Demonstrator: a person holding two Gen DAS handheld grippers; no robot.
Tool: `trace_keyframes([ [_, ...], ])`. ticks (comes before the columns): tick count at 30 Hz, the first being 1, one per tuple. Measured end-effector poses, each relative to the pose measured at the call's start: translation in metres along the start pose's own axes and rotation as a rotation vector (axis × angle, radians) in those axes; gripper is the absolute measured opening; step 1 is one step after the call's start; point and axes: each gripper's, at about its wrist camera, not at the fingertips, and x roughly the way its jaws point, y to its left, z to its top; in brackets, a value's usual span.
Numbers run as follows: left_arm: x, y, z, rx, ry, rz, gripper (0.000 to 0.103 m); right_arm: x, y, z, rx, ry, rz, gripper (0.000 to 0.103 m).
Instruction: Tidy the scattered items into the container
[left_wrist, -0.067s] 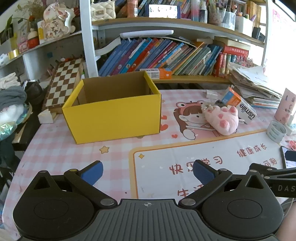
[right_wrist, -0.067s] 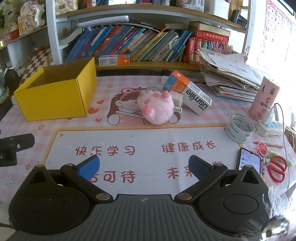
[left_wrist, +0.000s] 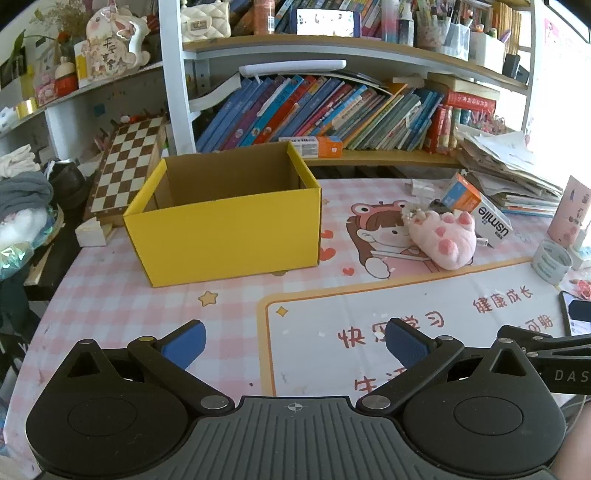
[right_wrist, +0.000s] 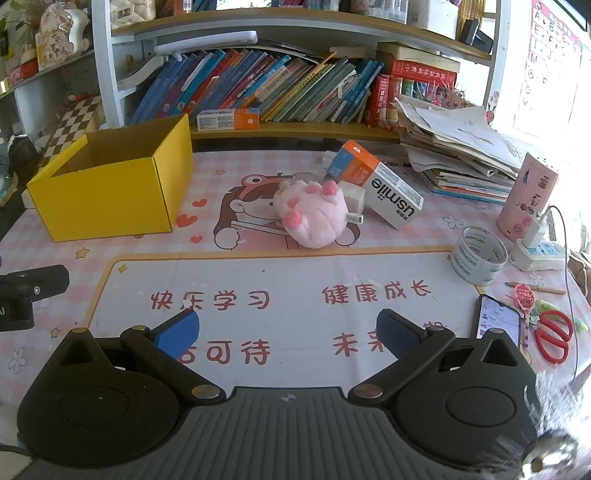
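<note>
An open yellow cardboard box (left_wrist: 225, 229) stands on the pink table mat; it also shows in the right wrist view (right_wrist: 107, 199) at left. A pink plush paw toy (left_wrist: 445, 238) lies right of it, also in the right wrist view (right_wrist: 314, 214). Behind the toy lies an orange and white usmile carton (right_wrist: 376, 184), seen too in the left wrist view (left_wrist: 476, 210), with a small white block (right_wrist: 352, 195) beside it. My left gripper (left_wrist: 295, 345) is open and empty, well short of the box. My right gripper (right_wrist: 288, 332) is open and empty, short of the toy.
A tape roll (right_wrist: 478, 260), a phone (right_wrist: 498, 321), red scissors (right_wrist: 552, 336), a power strip (right_wrist: 537, 254) and a pink cylinder (right_wrist: 528, 197) sit at right. A paper stack (right_wrist: 458, 155) and bookshelf (right_wrist: 258, 88) line the back. A chessboard (left_wrist: 125, 173) leans at left.
</note>
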Motion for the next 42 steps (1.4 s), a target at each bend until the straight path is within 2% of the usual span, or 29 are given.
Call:
trace_keyframes([
  [42, -0.0013, 0.0034, -0.0025, -0.013, 0.003, -0.007, 0.103, -0.0010, 0.0002, 0.0001, -0.002, 0.001, -0.005, 0.103],
])
